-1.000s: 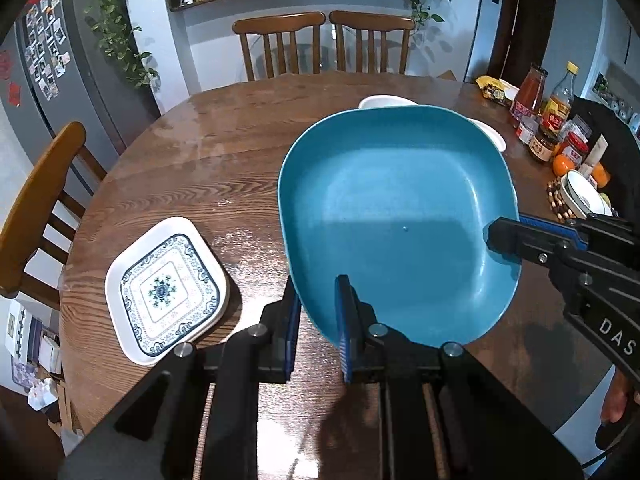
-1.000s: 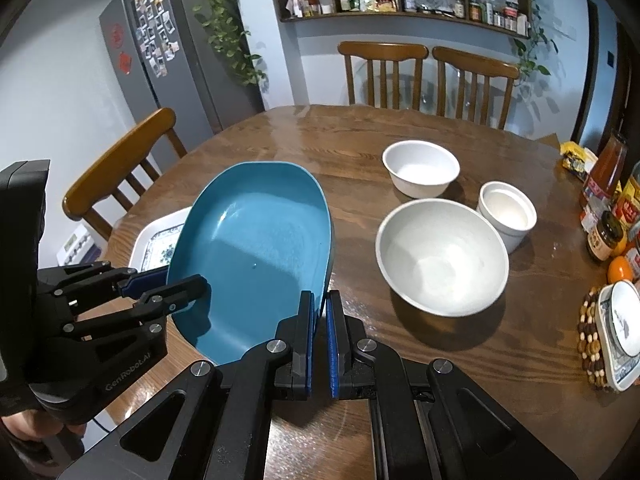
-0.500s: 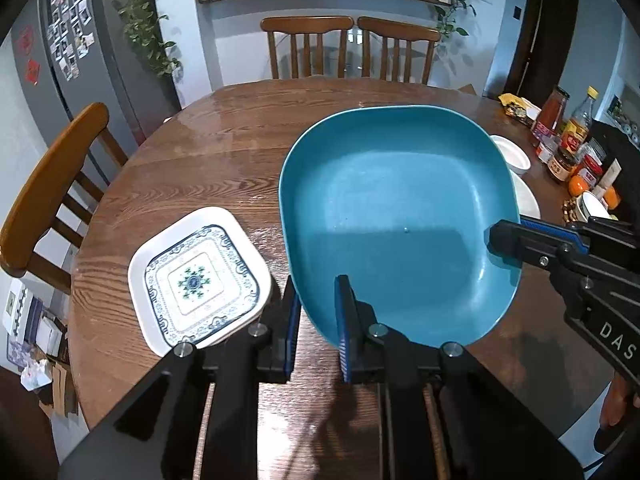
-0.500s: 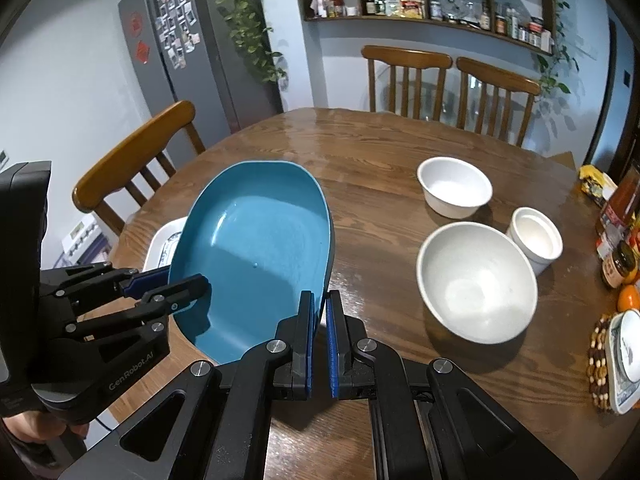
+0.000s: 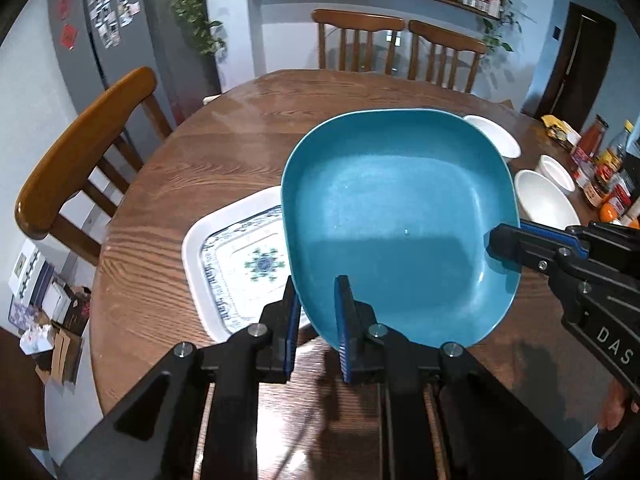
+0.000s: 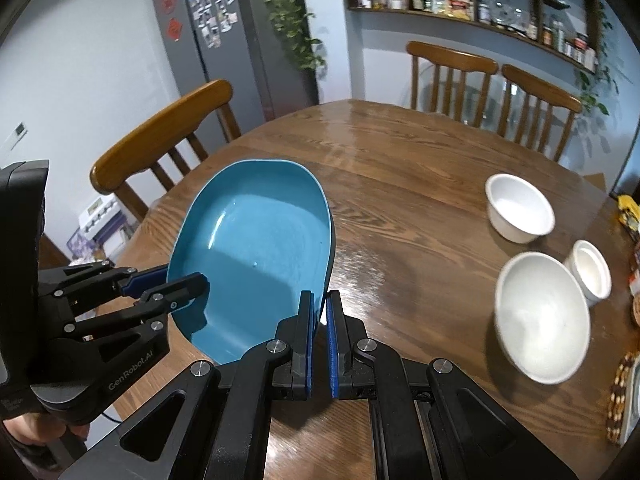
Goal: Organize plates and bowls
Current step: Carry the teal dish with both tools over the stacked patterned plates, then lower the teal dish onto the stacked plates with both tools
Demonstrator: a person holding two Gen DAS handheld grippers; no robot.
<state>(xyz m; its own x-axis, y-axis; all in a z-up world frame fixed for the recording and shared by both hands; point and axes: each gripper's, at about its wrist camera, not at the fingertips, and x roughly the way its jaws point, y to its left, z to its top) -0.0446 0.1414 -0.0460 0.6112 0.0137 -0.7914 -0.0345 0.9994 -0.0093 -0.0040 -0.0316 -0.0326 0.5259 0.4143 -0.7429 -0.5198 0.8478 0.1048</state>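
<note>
Blue plate (image 5: pixel 396 216) rim pinched between both grippers' jaws.

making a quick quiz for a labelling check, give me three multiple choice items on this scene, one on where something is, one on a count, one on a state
1. Where is the patterned square plate relative to the blue plate?
A. stacked on top of it
B. on the table, partly under its left edge
C. on a chair

2. How many white bowls stand on the table in the right wrist view?
A. one
B. three
C. five

3. How is the blue plate held?
A. lying flat on the table, untouched
B. by the left gripper alone
C. by both grippers, the right gripper on another part of the rim

Answers:
1 B, the blue plate covers the patterned plate's right part.
2 B, three white bowls sit right of the blue plate.
3 C, each gripper's pads clamp the rim.
</note>
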